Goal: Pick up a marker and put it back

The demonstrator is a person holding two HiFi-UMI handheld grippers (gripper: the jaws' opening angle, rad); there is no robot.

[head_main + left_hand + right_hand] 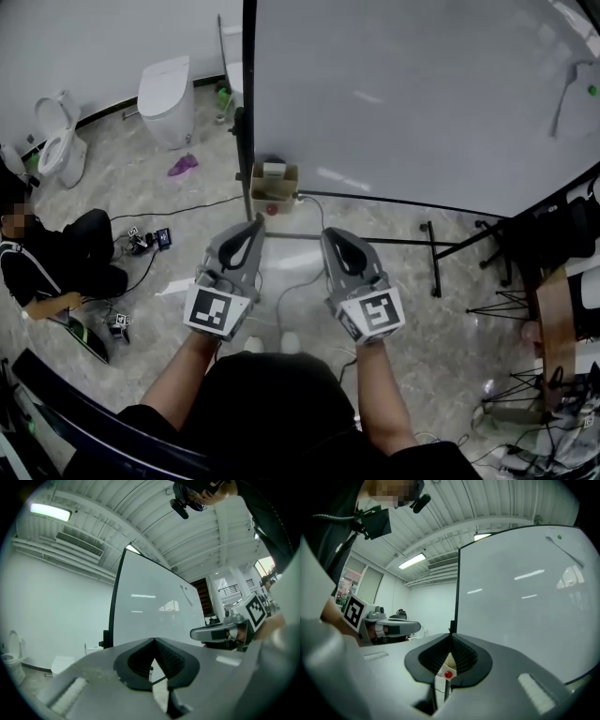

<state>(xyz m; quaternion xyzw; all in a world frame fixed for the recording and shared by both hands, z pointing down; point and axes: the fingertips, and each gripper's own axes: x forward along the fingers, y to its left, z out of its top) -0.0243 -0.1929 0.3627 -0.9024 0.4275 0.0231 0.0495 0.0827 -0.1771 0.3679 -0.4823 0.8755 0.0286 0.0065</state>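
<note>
The left gripper (257, 225) and right gripper (332, 236) are grey, wedge-shaped shells with black ribbed pads (171, 658), each bearing a white cube (219, 310) with black square markers; the person wears a black top (272, 403).

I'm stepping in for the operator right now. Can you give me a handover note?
Left gripper: shut, empty.
Right gripper: shut, empty, beside it.
Things: cardboard box at the foot of the whiteboard, with a small red round thing at its front. No marker clearly visible.
Done: cannot tell; no marker is held.
Left: pick up a marker, put it back.
</note>
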